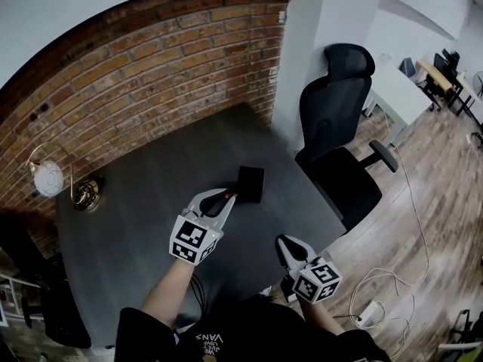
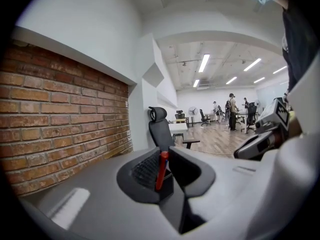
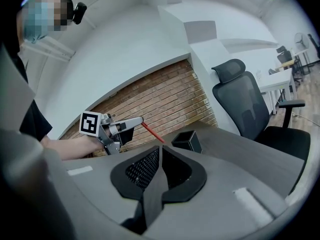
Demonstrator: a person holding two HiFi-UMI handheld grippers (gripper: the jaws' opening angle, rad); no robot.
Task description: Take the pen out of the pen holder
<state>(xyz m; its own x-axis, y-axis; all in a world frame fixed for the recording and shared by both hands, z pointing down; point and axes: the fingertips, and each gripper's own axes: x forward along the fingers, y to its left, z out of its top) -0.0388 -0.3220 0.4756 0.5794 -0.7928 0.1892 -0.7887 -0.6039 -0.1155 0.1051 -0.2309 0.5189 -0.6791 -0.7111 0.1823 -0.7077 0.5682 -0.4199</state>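
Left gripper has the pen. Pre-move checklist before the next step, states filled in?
1. Left gripper closed on red pen: ok, pen sits between the jaws.
2. Pen out of pen holder: ok, tip shows beside the rim, not inside.
3. Pen holder upright on table: ok.
4. Right gripper empty and away from the holder: ok, jaws together on nothing.
5. Grip firm enough to carry: cannot tell.
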